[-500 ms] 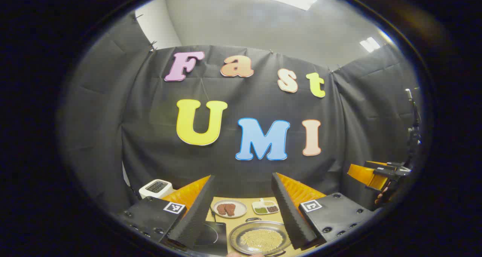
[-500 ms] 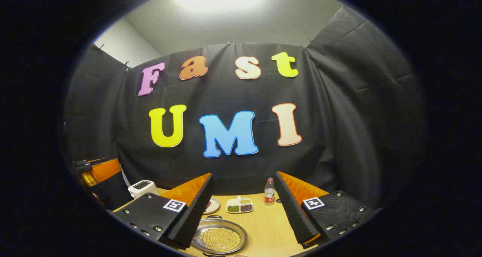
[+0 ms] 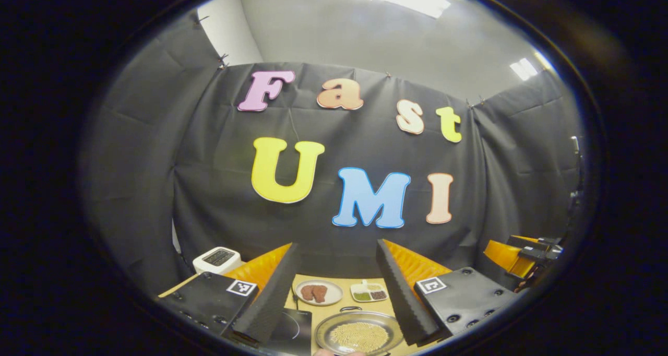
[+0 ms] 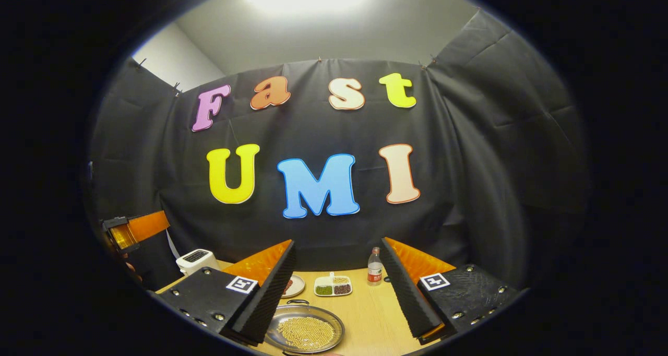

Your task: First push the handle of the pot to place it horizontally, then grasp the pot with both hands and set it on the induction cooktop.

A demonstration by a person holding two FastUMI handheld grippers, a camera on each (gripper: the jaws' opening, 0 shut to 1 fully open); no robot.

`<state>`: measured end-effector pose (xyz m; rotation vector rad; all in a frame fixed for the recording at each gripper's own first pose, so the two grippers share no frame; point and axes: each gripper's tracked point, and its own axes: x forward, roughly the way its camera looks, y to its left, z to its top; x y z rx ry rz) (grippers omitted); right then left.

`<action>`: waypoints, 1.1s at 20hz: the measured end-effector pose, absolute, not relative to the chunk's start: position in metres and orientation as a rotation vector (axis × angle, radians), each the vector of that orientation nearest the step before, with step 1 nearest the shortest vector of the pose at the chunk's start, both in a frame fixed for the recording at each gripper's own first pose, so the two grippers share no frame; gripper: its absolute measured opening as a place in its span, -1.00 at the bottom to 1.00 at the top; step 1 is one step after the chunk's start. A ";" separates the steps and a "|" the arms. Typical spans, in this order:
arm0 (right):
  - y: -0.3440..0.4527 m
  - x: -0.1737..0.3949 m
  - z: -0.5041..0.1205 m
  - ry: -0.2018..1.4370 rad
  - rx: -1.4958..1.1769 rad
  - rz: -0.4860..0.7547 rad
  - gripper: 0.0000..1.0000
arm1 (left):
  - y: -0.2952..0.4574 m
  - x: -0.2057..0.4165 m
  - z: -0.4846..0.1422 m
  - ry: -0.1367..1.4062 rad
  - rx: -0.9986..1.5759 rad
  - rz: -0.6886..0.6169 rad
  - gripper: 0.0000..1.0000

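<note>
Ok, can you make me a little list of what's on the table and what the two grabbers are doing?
pot: shallow metal pan of yellow beans, on the wooden table
cooktop: dark induction cooktop just left of the pot
plate: round plate with brown pieces
tray: divided dish of beans
bottle: upright bottle
left gripper: open, above the table
right gripper: open, holding nothing

Bright ceiling glare overhead; fisheye-warped, dim edges.
</note>
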<state>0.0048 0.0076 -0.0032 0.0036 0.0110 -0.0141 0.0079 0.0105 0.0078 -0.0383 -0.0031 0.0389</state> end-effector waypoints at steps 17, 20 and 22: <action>0.040 0.005 -0.066 0.149 0.029 0.049 0.94 | 0.011 -0.013 0.005 -0.018 0.026 0.026 0.97; 0.052 -0.002 -0.096 0.236 0.079 0.091 0.84 | 0.014 -0.015 -0.003 -0.005 0.030 0.027 0.97; 0.061 -0.006 -0.112 0.288 0.116 0.126 0.69 | 0.016 -0.018 -0.007 0.002 0.029 0.030 0.97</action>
